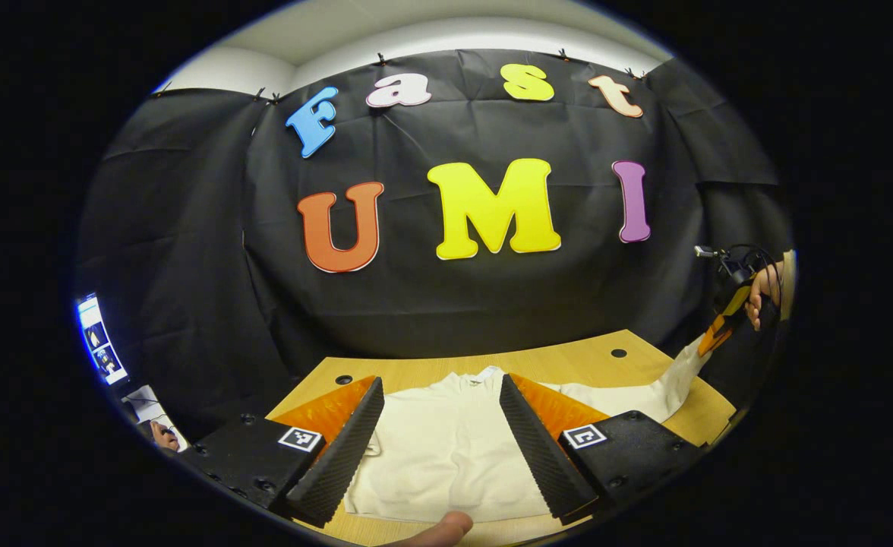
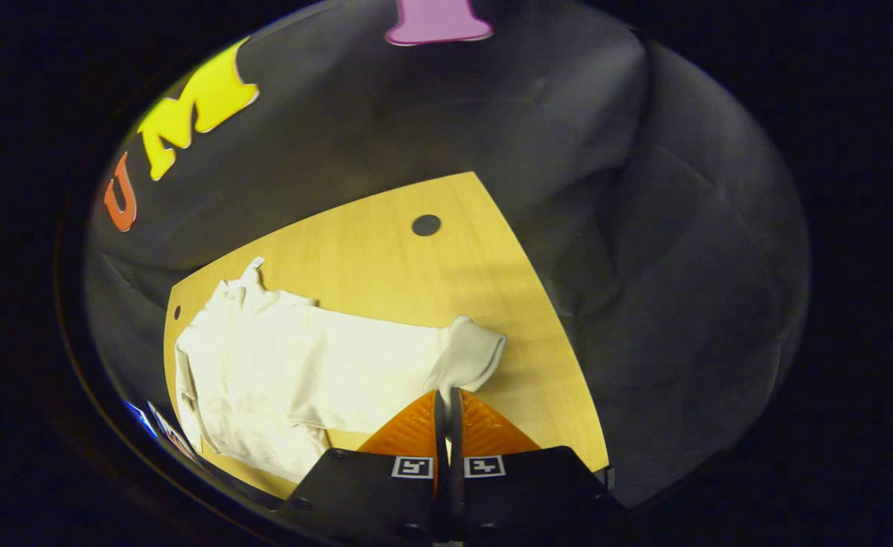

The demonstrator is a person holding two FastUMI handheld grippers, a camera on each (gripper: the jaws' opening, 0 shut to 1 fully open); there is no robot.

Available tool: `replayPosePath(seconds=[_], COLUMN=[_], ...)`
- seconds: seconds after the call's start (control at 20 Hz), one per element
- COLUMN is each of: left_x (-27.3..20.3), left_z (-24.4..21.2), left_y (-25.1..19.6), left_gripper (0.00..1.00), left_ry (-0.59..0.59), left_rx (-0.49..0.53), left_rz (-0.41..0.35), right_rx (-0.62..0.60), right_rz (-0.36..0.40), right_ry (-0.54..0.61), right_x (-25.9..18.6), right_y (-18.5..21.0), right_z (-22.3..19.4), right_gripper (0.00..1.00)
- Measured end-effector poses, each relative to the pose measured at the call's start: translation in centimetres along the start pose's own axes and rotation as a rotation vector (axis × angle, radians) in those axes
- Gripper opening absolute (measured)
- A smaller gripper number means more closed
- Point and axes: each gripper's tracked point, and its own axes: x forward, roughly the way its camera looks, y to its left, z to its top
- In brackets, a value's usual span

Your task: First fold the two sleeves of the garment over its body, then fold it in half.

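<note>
Pinching sleeve cuff (image 2: 468, 357), right claw (image 2: 444, 399).

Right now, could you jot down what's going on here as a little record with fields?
garment: white long-sleeved top, lying flat on the table
table: light wood, with dark round holes
right sleeve: stretched out sideways, cuff lifted toward the right tongs
left tongs: wide open above the garment's body, gripping nothing
right tongs: closed at the cuff; seen from the left gripper view, the sleeve rises to them
hand: holds the right tongs' handle
fold progress: right sleeve not yet folded over the body
</note>
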Motion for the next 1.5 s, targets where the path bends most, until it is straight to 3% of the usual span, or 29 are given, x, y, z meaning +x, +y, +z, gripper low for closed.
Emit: replayPosePath(seconds=[0.65, 0.95, 1.15, 1.5], left_x=[0.4, -0.1, 0.0, 0.0], left_z=[-1.4, -2.2, -2.2, -5.1], left_y=[8.2, 11.0, 13.0, 16.5], left_gripper=[0.99, 0.99, 0.99, 0.99], left_ry=[-0.010, -0.003, -0.024, 0.018], left_rx=[-0.018, -0.036, -0.019, -0.002], left_rz=[0.010, 0.009, 0.010, 0.023], right_rx=[-0.353, -0.523, -0.549, -0.646], right_rz=[0.247, 0.367, 0.424, 0.447], right_ry=[-0.016, -0.001, 0.034, 0.061], right_x=[-4.0, -4.0, -3.4, 0.8], right_y=[28.5, 41.9, 48.8, 56.5], right_z=[-0.2, -3.5, -5.9, -10.2], right_gripper=[0.00, 0.00, 0.00, 0.00])
